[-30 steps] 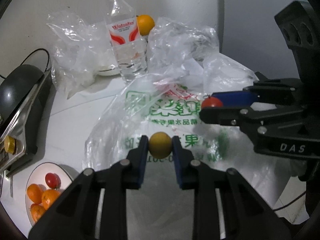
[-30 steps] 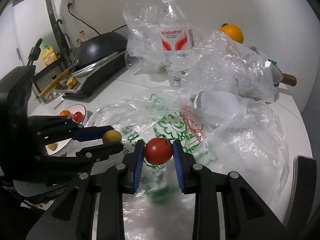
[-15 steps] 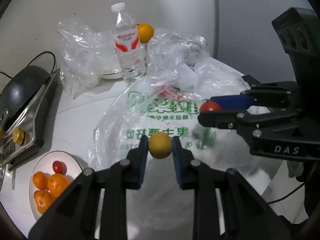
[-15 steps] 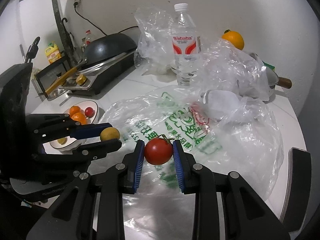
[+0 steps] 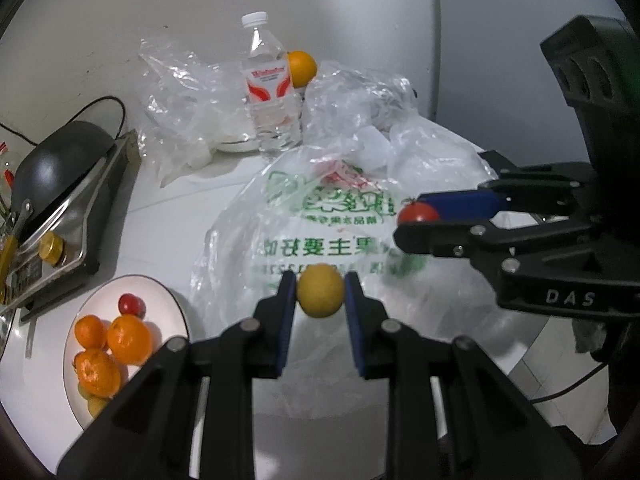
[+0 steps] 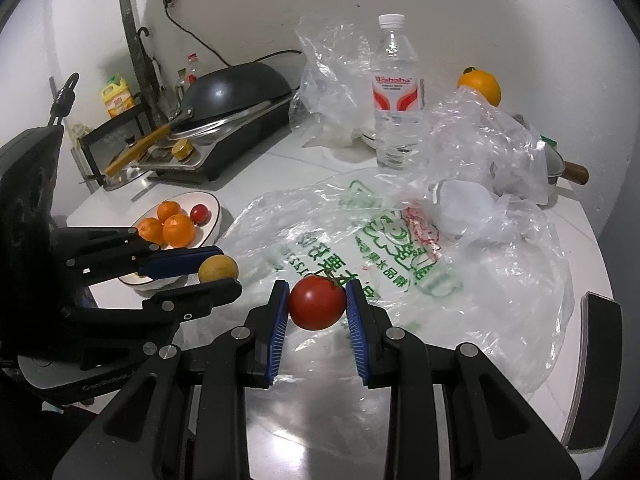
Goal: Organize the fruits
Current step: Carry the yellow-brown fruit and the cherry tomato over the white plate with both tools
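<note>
I've got L gripper (image 5: 320,294) clamped on yellow fruit (image 5: 320,295) mid-frame, R gripper (image 6: 317,307) gripping tomato (image 6: 317,307) — plate (image 5: 176,304) lower left.

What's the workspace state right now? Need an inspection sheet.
Surface: white counter, mostly under plastic.
Job's things: white plate holds oranges and a small tomato; another orange sits by the wall.
Clutter: printed plastic bag spread flat, crumpled clear bags, upright water bottle.
Grippers: left gripper shut on yellow fruit; right gripper shut on tomato.
Cables: black cord from wall outlet.
Surroundings: stove with black wok, condiment rack.
</note>
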Available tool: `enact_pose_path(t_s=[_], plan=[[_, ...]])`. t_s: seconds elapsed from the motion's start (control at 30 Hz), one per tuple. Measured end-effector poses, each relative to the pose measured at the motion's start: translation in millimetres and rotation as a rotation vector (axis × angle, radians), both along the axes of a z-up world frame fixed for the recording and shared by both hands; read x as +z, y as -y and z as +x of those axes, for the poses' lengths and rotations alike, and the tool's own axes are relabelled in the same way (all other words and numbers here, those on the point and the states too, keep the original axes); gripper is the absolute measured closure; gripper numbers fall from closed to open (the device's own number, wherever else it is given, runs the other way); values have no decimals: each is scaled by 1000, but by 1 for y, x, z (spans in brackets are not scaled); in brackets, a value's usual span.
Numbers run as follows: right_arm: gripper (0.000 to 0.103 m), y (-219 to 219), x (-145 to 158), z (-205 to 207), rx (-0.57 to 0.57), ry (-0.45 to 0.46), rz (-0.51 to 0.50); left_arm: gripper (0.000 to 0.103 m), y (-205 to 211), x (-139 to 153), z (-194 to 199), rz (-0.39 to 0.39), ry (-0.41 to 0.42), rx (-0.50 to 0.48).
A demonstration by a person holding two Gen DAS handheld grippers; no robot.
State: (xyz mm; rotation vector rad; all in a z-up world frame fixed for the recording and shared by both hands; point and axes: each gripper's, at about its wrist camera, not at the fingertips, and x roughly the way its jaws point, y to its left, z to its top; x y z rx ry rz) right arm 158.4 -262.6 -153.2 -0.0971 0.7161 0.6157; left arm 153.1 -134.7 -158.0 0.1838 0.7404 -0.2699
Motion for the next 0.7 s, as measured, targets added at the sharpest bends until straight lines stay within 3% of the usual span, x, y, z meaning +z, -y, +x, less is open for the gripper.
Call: enact_pose_path(t_s=[0.7], plan=[[72, -56, 0, -19, 71, -7, -54, 78, -51, -3, -30, -60, 22, 79]])
